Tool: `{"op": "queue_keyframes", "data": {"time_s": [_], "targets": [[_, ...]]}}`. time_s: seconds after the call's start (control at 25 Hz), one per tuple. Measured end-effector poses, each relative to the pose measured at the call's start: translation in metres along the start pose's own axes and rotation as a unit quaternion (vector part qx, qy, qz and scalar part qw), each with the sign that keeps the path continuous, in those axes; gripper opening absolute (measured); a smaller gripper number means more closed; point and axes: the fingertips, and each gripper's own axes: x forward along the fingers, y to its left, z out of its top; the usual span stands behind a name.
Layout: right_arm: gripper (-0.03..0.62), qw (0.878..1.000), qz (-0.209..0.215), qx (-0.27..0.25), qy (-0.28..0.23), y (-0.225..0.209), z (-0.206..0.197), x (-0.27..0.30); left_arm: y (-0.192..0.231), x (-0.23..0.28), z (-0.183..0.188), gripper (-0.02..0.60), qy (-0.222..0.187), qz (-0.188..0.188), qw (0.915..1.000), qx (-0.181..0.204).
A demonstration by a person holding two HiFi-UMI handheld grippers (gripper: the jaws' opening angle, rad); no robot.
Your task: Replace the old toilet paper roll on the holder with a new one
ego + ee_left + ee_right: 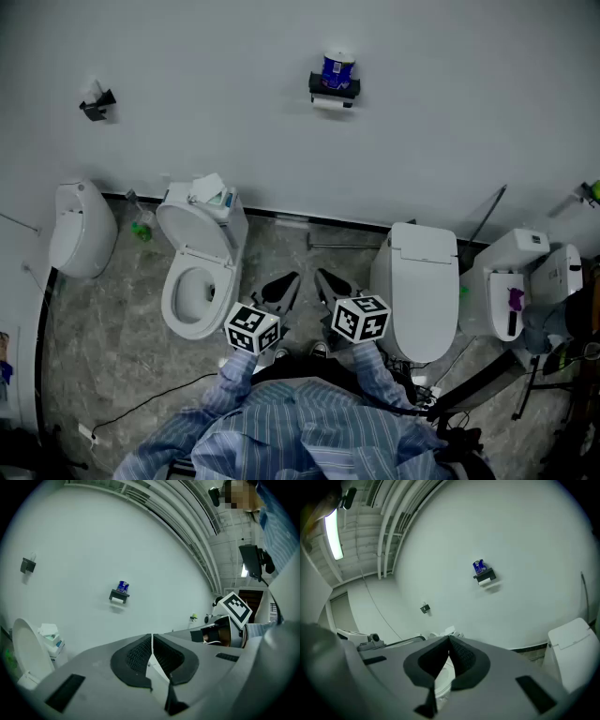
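Hovering well apart from the black wall holder (335, 90), where a white paper roll (329, 104) sits under a blue-wrapped pack (337, 70), left gripper (294, 278) and right gripper (320, 275) are clamped empty; replacement looks unstarted

glossy toilet (172, 306) on a mottled stone-look floor (112, 337), smooth matt wall (206, 94), striped cloth shirt (300, 431).

1. An open toilet (192, 291), lid raised, stands against the white wall (450, 112).
2. A closed toilet (424, 286) stands to its right, well apart.
3. A small dark bracket (97, 103) is fixed on the wall at left.
4. A black cable (141, 405) trails over the marbled floor (103, 337).
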Motion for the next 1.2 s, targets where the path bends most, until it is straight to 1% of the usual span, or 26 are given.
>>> {"op": "queue_keyframes", "data": {"time_s": [0.28, 0.6, 0.88, 1.04, 1.2], "targets": [[0.005, 1.0, -0.001, 0.008, 0.004, -0.007, -0.004, -0.001, -0.002, 0.004, -0.006, 0.006, 0.008, 0.002, 0.9999, 0.006], [0.005, 1.0, -0.005, 0.011, 0.001, -0.016, 0.0, 0.002, 0.001, 0.014, -0.004, 0.006, 0.008, 0.0, 0.9999, 0.013], [0.005, 0.999, -0.004, 0.029, -0.018, -0.032, 0.013, 0.004, 0.002, 0.031, 0.0, 0.006, 0.01, -0.007, 0.9997, 0.019], [0.005, 0.999, -0.004, 0.033, -0.018, -0.041, 0.016, 0.007, 0.002, 0.039, -0.001, 0.006, 0.012, -0.01, 0.9997, 0.018], [0.005, 0.999, -0.003, 0.038, -0.014, -0.051, 0.02, 0.012, 0.007, 0.049, 0.001, 0.006, 0.01, -0.005, 0.9998, 0.016]]}}
